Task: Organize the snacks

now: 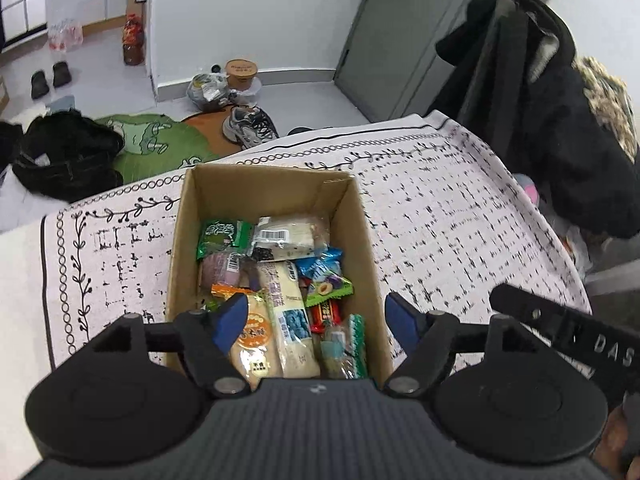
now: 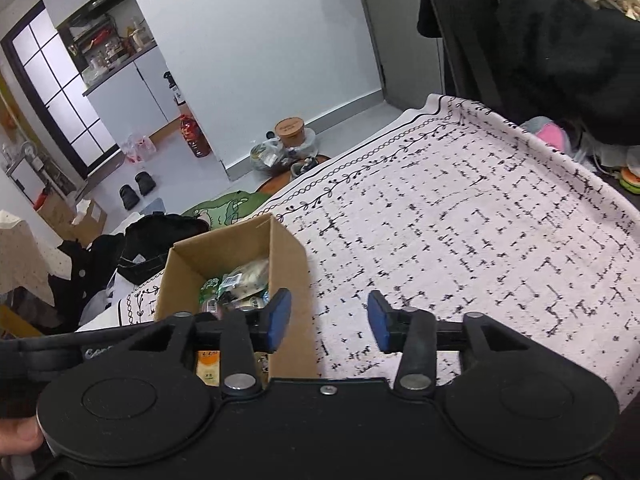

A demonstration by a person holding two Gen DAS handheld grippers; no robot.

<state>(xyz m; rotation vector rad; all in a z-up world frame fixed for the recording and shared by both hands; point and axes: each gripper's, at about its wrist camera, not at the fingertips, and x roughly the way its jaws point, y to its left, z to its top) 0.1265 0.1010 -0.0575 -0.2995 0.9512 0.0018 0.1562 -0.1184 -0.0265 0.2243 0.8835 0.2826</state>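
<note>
A brown cardboard box (image 1: 362, 236) stands on the patterned white cloth (image 1: 460, 216), packed with several wrapped snacks: a long pale bread pack (image 1: 290, 312), a green packet (image 1: 222, 236), a clear pack with a barcode (image 1: 288, 236) and small bright sweets (image 1: 326, 284). My left gripper (image 1: 318, 320) hovers over the box's near end, open, its blue pads wide apart and holding nothing. In the right wrist view the same box (image 2: 288, 256) sits at the left. My right gripper (image 2: 330, 322) is open above the cloth (image 2: 460, 220), just right of the box, empty.
Dark coats (image 1: 536, 92) hang over a chair at the table's far right. On the floor beyond the table lie a black bag (image 1: 64, 156), a green mat (image 1: 160, 144), a sneaker (image 1: 250, 124), slippers (image 1: 50, 78) and a tied plastic bag (image 1: 210, 90).
</note>
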